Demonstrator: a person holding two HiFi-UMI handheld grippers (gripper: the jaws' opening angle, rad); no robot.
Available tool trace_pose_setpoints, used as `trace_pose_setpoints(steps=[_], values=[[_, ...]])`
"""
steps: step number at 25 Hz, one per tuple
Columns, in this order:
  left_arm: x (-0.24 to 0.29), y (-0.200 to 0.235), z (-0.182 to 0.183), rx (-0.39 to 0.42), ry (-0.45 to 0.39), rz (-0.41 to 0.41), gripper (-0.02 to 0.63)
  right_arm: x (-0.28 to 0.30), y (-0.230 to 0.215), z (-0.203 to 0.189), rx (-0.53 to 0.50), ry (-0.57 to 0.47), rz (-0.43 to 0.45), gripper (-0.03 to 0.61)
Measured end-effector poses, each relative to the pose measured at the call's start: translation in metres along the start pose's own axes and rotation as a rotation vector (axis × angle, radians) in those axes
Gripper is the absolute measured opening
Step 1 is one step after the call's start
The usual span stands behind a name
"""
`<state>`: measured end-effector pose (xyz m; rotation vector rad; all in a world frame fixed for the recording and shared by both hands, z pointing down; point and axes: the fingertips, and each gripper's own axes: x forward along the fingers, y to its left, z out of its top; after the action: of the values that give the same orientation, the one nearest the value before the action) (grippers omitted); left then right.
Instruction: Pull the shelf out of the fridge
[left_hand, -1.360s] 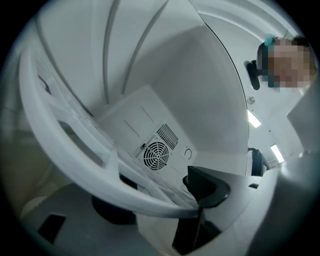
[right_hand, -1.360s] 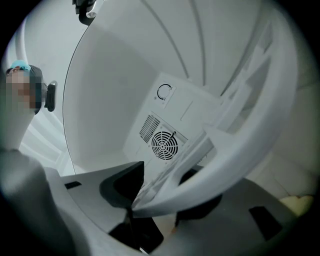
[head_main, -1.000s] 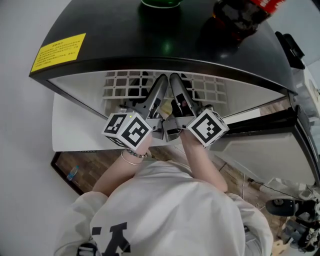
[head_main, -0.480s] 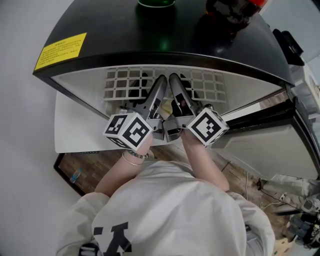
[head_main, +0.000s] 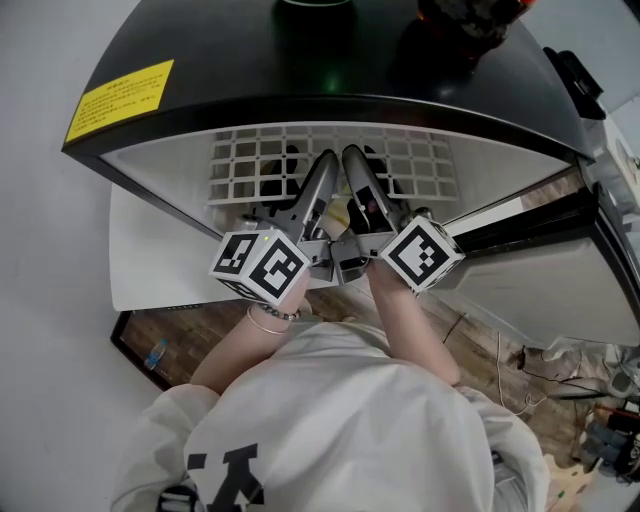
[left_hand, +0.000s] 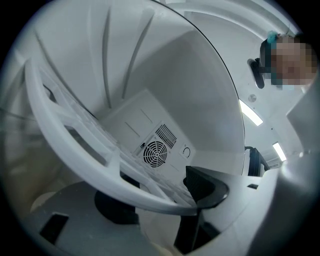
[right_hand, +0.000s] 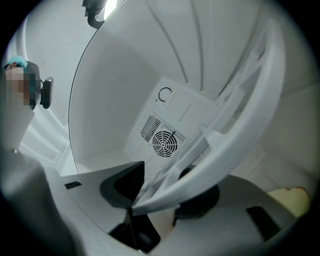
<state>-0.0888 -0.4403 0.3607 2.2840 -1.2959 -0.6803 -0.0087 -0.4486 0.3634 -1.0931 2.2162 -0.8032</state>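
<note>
In the fridge (head_main: 250, 70), the shelf (head_main: 240, 165) is a white lattice

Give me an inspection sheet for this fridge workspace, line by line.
Surface: black fridge top, glossy, with a yellow label at its left.
Job's things: white grid shelf inside the open fridge.
Clutter: dark bottle on the fridge top, cut off by the frame.
Grippers: left gripper and right gripper are side by side, each shut on the shelf's front rim.
Cables: thin cable on the floor at the right.
Surroundings: wood floor; fridge door open to the right.
</note>
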Motion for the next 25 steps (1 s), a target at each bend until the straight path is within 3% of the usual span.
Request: trace_pose_setpoints(steps=[9,25], values=[[-0.01,-0.007,-0.002,-0.013,-0.001,-0.024,0.296,-0.01,0.007,-0.001,0.012,-0.02,0.014,0.206],[-0.038,-0.018,-0.007,-0.025,-0.02,0.014,0.273,-0.036,0.014,-0.014,0.006,0.032,-0.009,0.204]])
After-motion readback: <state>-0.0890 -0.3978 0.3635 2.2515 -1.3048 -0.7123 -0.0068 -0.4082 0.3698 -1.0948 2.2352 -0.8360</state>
